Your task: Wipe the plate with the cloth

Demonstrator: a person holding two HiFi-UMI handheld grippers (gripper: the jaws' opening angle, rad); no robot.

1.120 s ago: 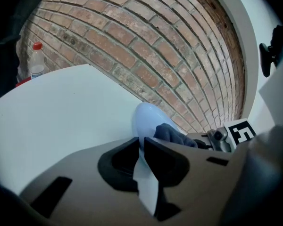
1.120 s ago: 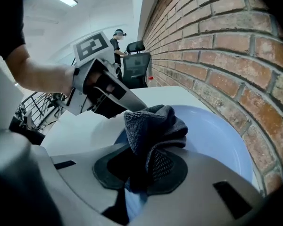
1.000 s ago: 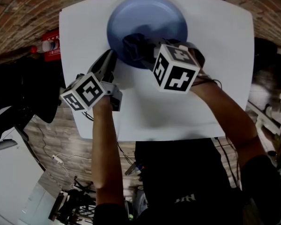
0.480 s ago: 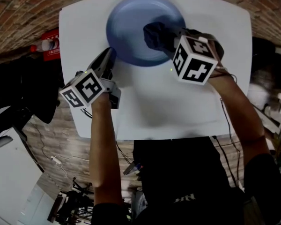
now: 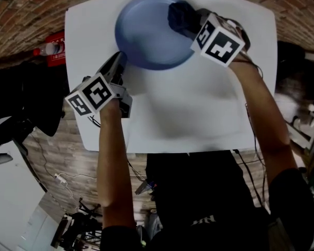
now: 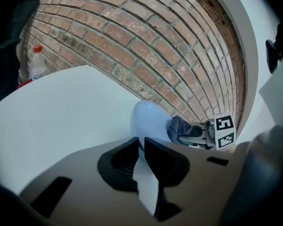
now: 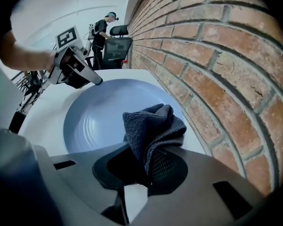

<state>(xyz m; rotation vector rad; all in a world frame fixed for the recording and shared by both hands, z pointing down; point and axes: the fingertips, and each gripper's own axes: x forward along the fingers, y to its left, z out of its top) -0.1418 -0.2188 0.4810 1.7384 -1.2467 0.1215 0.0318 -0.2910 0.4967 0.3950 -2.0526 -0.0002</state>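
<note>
While the person's two forearms reach forward over the white table (image 5: 199,103), the left gripper (image 5: 120,63) is held on the nearer left side of the blue plate (image 5: 146,30). Its jaws are brought almost together, and only a thin slit is left between them in the left gripper view (image 6: 140,147). The rim of the plate (image 6: 148,119) is taken in this slit, so the plate is clamped at its edge. The marker cube of this gripper is seen nearer to the person than the plate.

The plate itself is placed on the far half of the table, and its hollow side (image 7: 94,121) is turned up.

On the far right side of the plate the right gripper (image 5: 191,22) is held. Its jaws (image 7: 144,166) are pressed on a dark grey cloth (image 7: 151,126), which is bunched and stands out beyond the tips. The cloth (image 5: 179,14) is laid against the right part of the plate, over its rim. From the left gripper view the same cloth (image 6: 179,126) is seen just behind the plate.

Beyond the plate a brick wall (image 7: 217,55) is seen close to the table edge. To the left of the plate, well apart from it, a clear bottle (image 6: 37,62) with a red cap is set against the bricks.
</note>
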